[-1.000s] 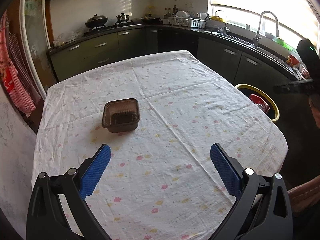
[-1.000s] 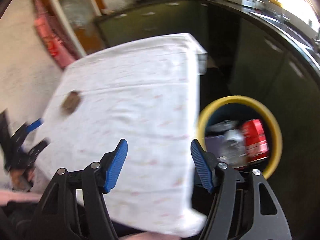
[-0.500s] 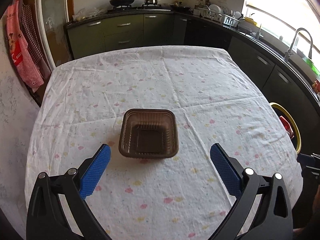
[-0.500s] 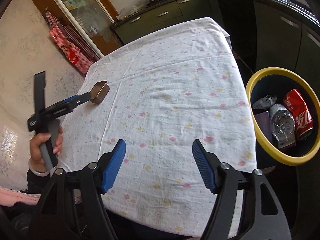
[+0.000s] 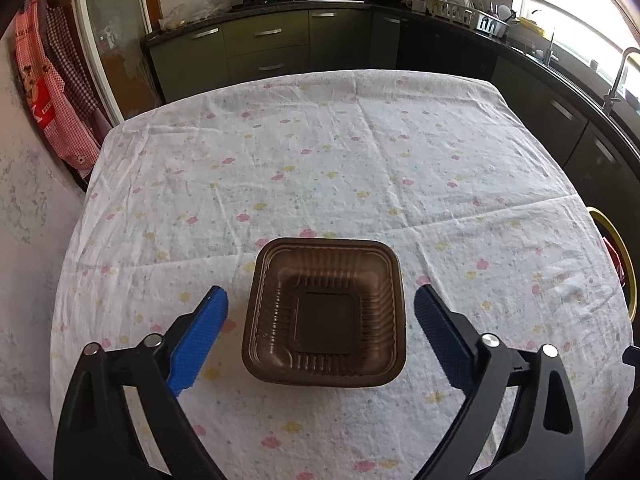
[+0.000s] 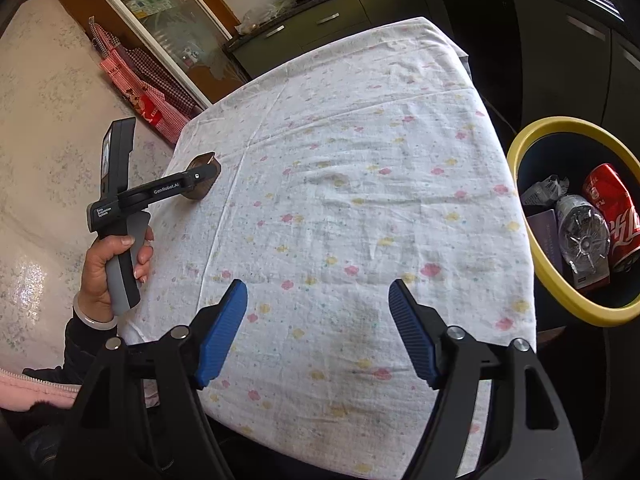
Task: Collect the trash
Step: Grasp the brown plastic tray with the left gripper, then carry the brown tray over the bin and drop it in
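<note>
A brown square plastic tray (image 5: pixel 325 314) sits empty on the flowered tablecloth (image 5: pixel 320 160). My left gripper (image 5: pixel 320 300) is open, its blue fingers either side of the tray and not touching it. In the right wrist view the tray (image 6: pixel 205 168) shows partly hidden behind the left gripper (image 6: pixel 200 178). My right gripper (image 6: pixel 318 292) is open and empty above the near table edge. A yellow-rimmed bin (image 6: pixel 532 136) stands on the floor right of the table, holding a red can (image 6: pixel 612 212) and other trash.
Dark kitchen cabinets (image 5: pixel 264 48) and a counter with a sink run along the back and right. The bin's rim (image 5: pixel 624 264) shows at the table's right edge. Red aprons (image 5: pixel 48 92) hang at the left.
My left gripper has moved forward so the tray now lies between its open fingers. The right gripper has steadied over the near table edge, still open.
</note>
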